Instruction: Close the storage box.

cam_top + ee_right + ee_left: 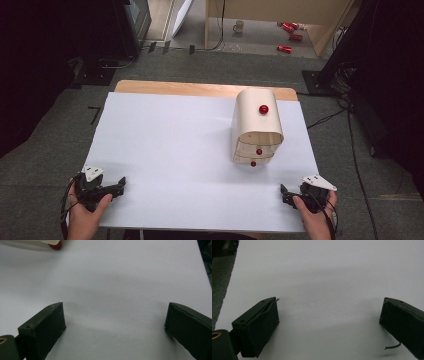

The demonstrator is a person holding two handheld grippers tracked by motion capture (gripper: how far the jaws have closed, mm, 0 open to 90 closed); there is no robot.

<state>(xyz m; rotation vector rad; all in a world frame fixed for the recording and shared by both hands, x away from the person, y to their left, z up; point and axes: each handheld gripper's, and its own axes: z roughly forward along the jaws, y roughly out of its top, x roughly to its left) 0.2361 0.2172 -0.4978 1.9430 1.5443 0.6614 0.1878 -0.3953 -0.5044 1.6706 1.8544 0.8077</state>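
Observation:
A small cream drawer cabinet [256,126] with a rounded top stands on the right half of the white table [170,150]. It has one red knob [263,109] on top and two more red knobs [258,151] on its drawer fronts, which face me. My left gripper [120,186] rests at the front left corner, open, with bare table between its jaws [329,307]. My right gripper [284,195] sits at the front right corner, open and holding nothing [115,312]. The lowest red knob [55,245] shows at the top left of the right gripper view.
The table's right edge [203,272] lies close to my right gripper, and its left edge [229,285] close to my left one. On the floor beyond the table are red cans [289,30], a mug [239,26], a wooden frame and dark equipment stands.

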